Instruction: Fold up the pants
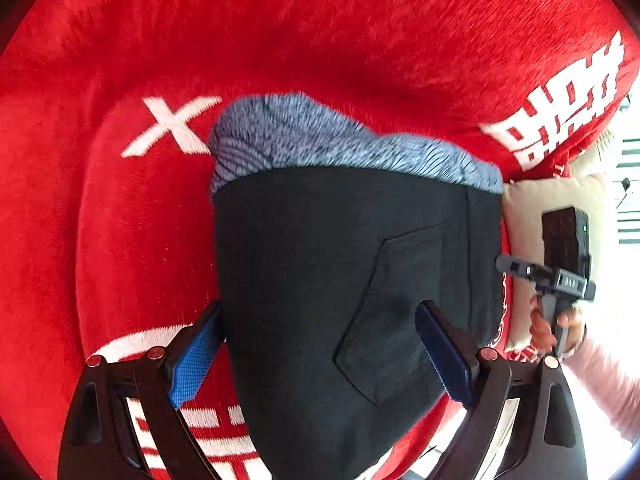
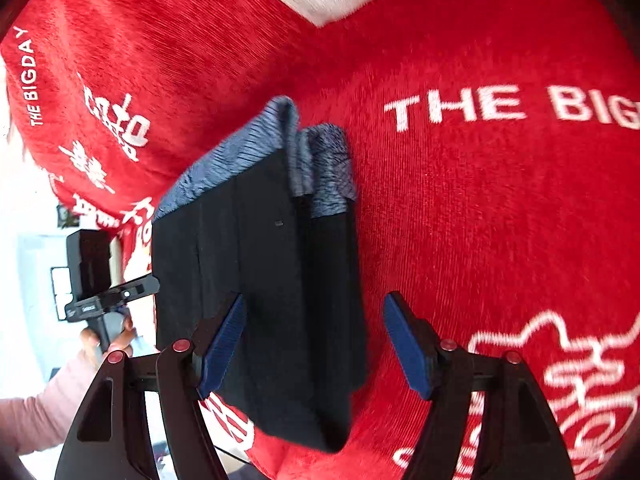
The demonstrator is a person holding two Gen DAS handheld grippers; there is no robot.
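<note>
Black pants [image 1: 344, 280] with a grey fleece lining [image 1: 320, 140] lie folded in a compact stack on a red blanket [image 1: 280, 40]. A back pocket shows on top. My left gripper [image 1: 316, 348] hovers open over the near part of the stack, blue pads on either side, holding nothing. In the right wrist view the pants [image 2: 260, 300] show as a layered stack with the lining [image 2: 280, 160] at the far end. My right gripper [image 2: 316, 344] is open above the stack's near right edge. Each gripper shows in the other's view, the right [image 1: 560, 272] and the left [image 2: 104, 292].
The red blanket [image 2: 480, 200] with white lettering covers the whole surface. A beige pillow [image 1: 536, 216] lies at its edge beside the pants. A bright window area [image 1: 628, 184] lies beyond. A pink-sleeved arm [image 2: 40, 400] holds the left gripper.
</note>
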